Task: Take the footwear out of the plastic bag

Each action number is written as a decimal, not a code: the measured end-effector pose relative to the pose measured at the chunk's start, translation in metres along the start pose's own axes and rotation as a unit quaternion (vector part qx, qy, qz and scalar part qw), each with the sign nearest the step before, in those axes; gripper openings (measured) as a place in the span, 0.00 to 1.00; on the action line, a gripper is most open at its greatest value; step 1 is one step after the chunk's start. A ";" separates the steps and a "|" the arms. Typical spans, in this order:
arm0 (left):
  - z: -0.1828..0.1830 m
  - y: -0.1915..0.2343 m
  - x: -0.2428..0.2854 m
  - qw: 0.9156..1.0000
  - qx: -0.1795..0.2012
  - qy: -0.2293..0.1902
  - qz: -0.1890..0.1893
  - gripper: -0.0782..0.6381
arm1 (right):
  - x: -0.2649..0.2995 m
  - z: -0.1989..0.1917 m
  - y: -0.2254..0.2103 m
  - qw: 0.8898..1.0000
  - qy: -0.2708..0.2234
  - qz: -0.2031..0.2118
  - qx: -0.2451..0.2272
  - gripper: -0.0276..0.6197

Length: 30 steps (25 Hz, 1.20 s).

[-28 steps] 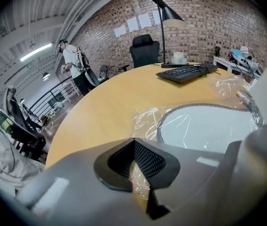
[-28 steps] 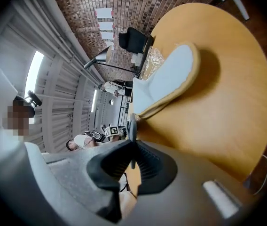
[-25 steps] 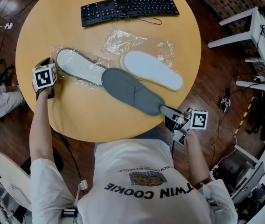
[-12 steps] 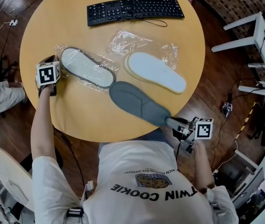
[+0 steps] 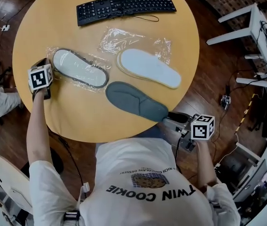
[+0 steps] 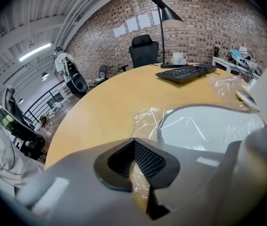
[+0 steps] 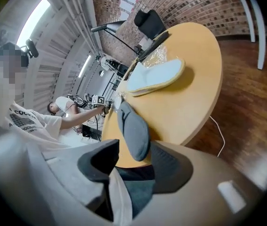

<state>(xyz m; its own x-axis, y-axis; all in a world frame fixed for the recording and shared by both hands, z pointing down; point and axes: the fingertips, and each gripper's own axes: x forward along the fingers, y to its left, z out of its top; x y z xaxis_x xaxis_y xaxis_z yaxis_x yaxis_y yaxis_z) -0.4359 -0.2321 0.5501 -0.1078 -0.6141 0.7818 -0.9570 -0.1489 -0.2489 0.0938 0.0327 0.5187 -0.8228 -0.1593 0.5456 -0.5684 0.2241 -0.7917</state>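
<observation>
Bare tabletop beside grey slipper

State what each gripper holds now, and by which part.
The left gripper holds the plastic bag, pinched at its end. The right gripper holds nothing: its jaws have just opened, and the grey slipper lies with its near end loose between them.

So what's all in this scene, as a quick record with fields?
Table: round, wooden, keyboard at the far side
Left gripper: shut on the plastic bag that holds a white-soled slipper
Second slipper: sole up, against a second bag
Grey slipper: out of the bag, near the table's near edge
Right gripper: jaws just opened; the grey slipper's end lies between them, not gripped
</observation>
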 end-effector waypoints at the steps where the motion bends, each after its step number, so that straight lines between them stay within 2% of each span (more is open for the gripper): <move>1: -0.001 0.000 0.000 1.000 -0.001 0.000 0.000 0.12 | -0.004 0.002 -0.002 1.000 -0.006 -0.006 -0.003 0.36; 5: 0.000 -0.002 0.000 1.000 0.002 0.003 -0.001 0.12 | -0.019 0.025 -0.006 0.998 -0.050 -0.028 -0.015 0.36; 7: 0.000 -0.002 0.000 1.000 0.003 0.004 0.000 0.12 | -0.014 0.044 0.005 0.997 -0.066 -0.026 -0.039 0.36; 11: 0.002 -0.002 -0.002 1.000 0.002 0.001 0.003 0.12 | 0.031 0.079 0.045 0.991 -0.070 -0.001 -0.114 0.36; 15: 0.000 -0.004 -0.003 1.000 -0.009 0.000 0.009 0.12 | 0.089 0.112 0.079 0.986 -0.077 0.026 -0.143 0.36; 18: -0.001 -0.004 0.000 1.000 -0.016 -0.004 0.006 0.12 | 0.131 0.128 0.096 0.984 -0.067 0.032 -0.162 0.36; 24: -0.001 -0.002 0.000 1.000 -0.021 -0.015 -0.002 0.12 | 0.195 0.145 0.106 0.976 -0.021 -0.004 -0.217 0.36; 30: 0.000 -0.001 -0.001 0.999 -0.024 -0.027 -0.005 0.12 | 0.231 0.150 0.102 0.979 0.023 -0.024 -0.202 0.35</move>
<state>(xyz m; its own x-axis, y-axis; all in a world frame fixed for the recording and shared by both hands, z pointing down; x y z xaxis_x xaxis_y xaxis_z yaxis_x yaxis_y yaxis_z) -0.4352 -0.2311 0.5500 -0.0855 -0.6537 0.7519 -0.9700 -0.1179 -0.2128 -0.1531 -0.1257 0.5229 -0.7885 -0.1377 0.5994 -0.5546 0.5804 -0.5962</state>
